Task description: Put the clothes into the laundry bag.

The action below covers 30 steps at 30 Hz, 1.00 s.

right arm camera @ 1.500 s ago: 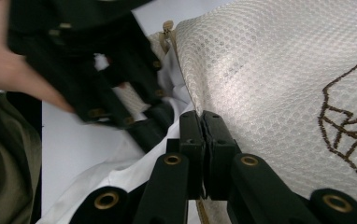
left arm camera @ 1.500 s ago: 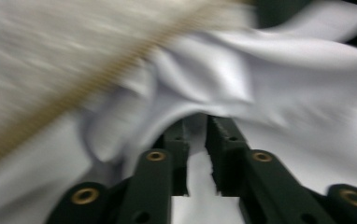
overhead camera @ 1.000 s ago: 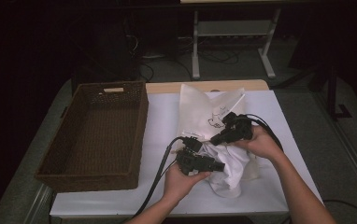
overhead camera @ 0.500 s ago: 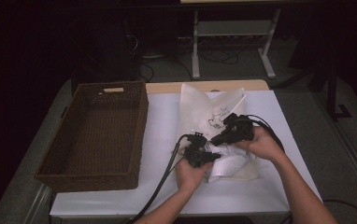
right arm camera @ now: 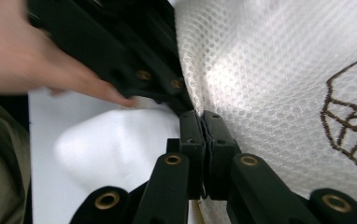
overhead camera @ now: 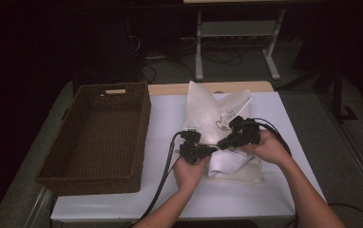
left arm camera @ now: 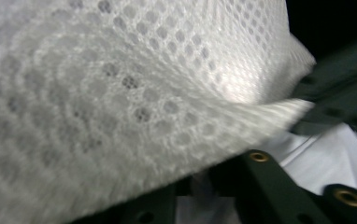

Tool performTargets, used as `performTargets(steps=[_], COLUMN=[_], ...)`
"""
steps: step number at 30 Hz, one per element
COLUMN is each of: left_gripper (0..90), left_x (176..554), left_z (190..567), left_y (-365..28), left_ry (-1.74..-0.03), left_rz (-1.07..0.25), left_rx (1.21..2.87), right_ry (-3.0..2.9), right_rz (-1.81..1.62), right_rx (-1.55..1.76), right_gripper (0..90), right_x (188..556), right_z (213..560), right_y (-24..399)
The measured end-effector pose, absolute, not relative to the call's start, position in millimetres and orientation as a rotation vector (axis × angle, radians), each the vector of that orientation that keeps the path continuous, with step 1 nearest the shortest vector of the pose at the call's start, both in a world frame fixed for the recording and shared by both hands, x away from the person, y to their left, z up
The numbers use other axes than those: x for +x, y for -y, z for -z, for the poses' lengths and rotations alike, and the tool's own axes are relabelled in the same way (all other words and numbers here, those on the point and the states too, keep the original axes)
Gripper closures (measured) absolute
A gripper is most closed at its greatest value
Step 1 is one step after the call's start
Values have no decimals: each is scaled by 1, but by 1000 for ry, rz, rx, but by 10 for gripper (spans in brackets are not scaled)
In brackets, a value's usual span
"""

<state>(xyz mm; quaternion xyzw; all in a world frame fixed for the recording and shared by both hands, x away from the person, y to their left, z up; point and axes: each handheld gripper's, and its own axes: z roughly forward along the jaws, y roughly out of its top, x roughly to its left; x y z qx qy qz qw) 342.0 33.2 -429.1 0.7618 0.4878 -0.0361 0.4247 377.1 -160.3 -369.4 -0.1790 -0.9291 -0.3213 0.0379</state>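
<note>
White-covered table, wicker basket left, mesh bag, dark room

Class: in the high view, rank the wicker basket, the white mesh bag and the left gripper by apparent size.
1. wicker basket
2. white mesh bag
3. left gripper

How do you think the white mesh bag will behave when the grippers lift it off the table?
The white mesh bag will probably flop and sag: in the left gripper view its fabric folds and drapes. It looks light for its size, being thin open netting. The right gripper, shut on its edge, likely holds well, since the weave seems textured rather than slippery.
</note>
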Motion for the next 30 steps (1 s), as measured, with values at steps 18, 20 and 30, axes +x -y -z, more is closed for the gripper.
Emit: performTargets(steps=[18, 20, 30], left_gripper=[398, 361, 446], left_x=[291, 292, 315], left_z=[406, 414, 441], left_y=[-56, -46, -19], left_ry=[-1002, -1008, -1099], left_rz=[332, 319, 205], left_rx=[2073, 2094, 2077], right_ry=[2852, 2855, 2873], right_rz=[940, 939, 950], right_rx=[-559, -560, -528], right_gripper=[874, 874, 874], right_x=[384, 384, 376], right_z=[377, 376, 369], right_y=[154, 153, 155])
